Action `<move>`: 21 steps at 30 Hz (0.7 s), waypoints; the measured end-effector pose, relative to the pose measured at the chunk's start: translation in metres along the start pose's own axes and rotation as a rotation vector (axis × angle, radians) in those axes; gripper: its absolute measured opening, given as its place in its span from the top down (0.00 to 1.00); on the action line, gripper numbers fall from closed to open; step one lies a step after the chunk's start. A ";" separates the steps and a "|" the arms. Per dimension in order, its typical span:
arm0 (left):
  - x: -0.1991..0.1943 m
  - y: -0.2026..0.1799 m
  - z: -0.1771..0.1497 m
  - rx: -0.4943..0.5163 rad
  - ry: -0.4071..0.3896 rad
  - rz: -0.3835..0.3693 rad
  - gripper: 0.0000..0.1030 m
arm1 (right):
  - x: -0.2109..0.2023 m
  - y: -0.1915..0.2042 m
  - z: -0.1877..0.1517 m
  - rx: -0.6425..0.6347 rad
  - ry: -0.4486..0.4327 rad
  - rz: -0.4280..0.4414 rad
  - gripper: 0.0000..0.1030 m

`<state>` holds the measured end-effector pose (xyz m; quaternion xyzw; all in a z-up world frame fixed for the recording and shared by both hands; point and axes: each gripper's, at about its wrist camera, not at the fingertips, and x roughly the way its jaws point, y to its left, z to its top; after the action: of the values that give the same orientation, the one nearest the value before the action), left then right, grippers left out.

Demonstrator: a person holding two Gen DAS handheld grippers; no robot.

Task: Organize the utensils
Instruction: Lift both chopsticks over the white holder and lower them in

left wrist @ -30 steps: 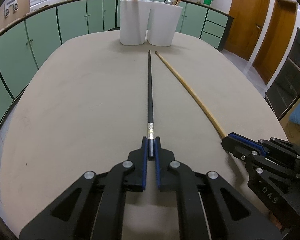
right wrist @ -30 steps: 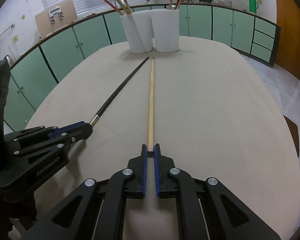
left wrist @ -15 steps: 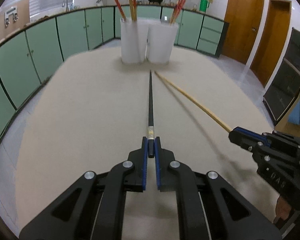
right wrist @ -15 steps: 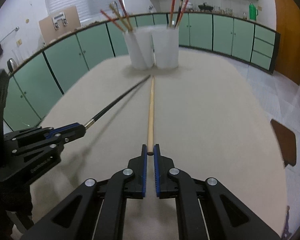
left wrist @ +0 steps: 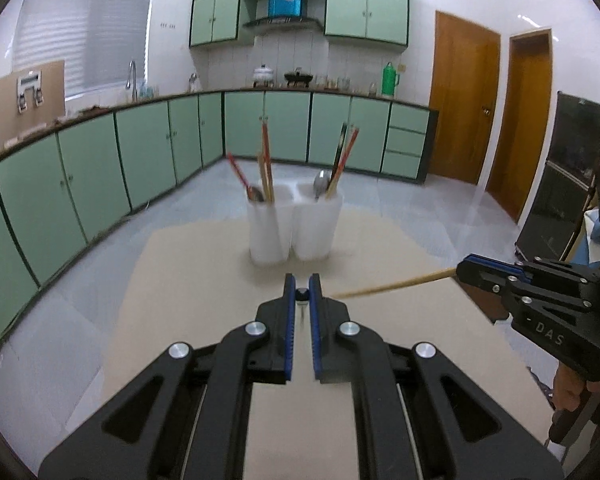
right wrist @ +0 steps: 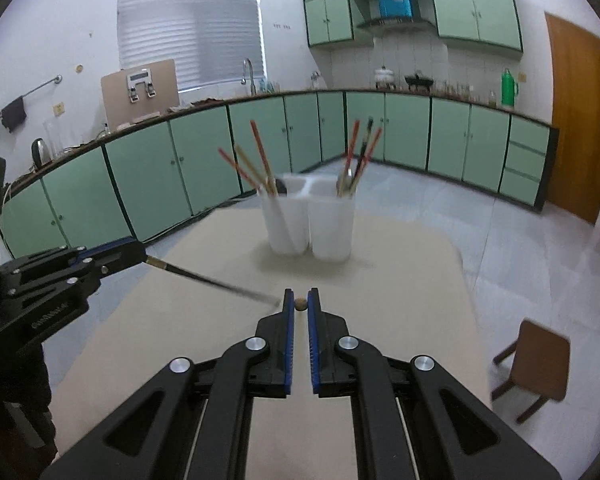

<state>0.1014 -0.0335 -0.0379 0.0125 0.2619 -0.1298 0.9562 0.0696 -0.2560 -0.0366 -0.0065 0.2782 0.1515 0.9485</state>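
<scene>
My left gripper (left wrist: 301,285) is shut on a black chopstick (right wrist: 212,281), held above the table; in its own view I see only the stick's end (left wrist: 301,294). My right gripper (right wrist: 299,299) is shut on a wooden chopstick (left wrist: 396,285), seen end-on in its own view (right wrist: 300,304). Both sticks point down toward the table. Two white holders stand side by side at the table's far end, the left holder (left wrist: 268,232) and the right holder (left wrist: 316,229), each with several chopsticks and a spoon.
The beige table (left wrist: 204,288) lies below both grippers. Green cabinets (left wrist: 100,168) line the wall behind. A brown stool (right wrist: 538,364) stands on the floor to the right. Wooden doors (left wrist: 460,104) are at the far right.
Both grippers have lifted their chopsticks off the table and tilted up. The sticks, which lay flat toward the holders, now hang with tips downward, and the holders appear farther below.
</scene>
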 end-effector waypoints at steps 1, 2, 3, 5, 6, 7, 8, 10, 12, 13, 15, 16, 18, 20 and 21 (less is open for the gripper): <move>-0.001 -0.001 0.004 0.004 -0.008 -0.001 0.94 | 0.000 0.001 0.007 -0.011 -0.006 -0.003 0.94; -0.003 -0.001 0.009 0.010 -0.017 -0.003 0.94 | 0.000 0.002 0.014 -0.017 -0.011 -0.001 0.94; -0.004 -0.002 0.014 0.014 -0.025 -0.005 0.94 | 0.000 0.003 0.019 -0.020 -0.015 0.003 0.94; -0.003 -0.003 0.021 0.015 -0.033 -0.018 0.94 | -0.001 0.004 0.030 -0.028 -0.024 0.016 0.94; -0.004 -0.004 0.025 0.015 -0.037 -0.027 0.94 | -0.001 0.005 0.037 -0.035 -0.030 0.021 0.94; -0.003 -0.004 0.028 0.016 -0.040 -0.032 0.94 | -0.002 0.006 0.043 -0.045 -0.035 0.023 0.94; -0.004 -0.006 0.030 0.017 -0.044 -0.035 0.94 | -0.003 0.007 0.047 -0.052 -0.038 0.024 0.94; -0.006 -0.008 0.037 0.024 -0.056 -0.044 0.94 | -0.006 0.008 0.063 -0.078 -0.053 0.031 0.94; -0.008 -0.005 0.041 0.026 -0.065 -0.054 0.94 | -0.009 0.008 0.072 -0.097 -0.062 0.030 0.94; -0.008 -0.006 0.044 0.027 -0.071 -0.060 0.94 | -0.011 0.008 0.075 -0.107 -0.068 0.028 0.94; -0.009 -0.006 0.050 0.034 -0.084 -0.069 0.94 | -0.014 0.008 0.085 -0.123 -0.081 0.029 0.94; -0.009 -0.006 0.053 0.037 -0.089 -0.071 0.94 | -0.015 0.007 0.088 -0.125 -0.086 0.036 0.94; -0.010 -0.008 0.060 0.044 -0.105 -0.076 0.95 | -0.017 0.006 0.097 -0.123 -0.097 0.046 0.94; -0.011 -0.009 0.070 0.053 -0.127 -0.087 0.95 | -0.018 0.003 0.104 -0.122 -0.110 0.048 0.94; -0.011 -0.009 0.075 0.058 -0.140 -0.089 0.95 | -0.018 0.001 0.110 -0.122 -0.120 0.045 0.94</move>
<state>0.1271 -0.0467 0.0330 0.0196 0.1911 -0.1805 0.9646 0.1127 -0.2491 0.0661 -0.0489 0.2113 0.1896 0.9576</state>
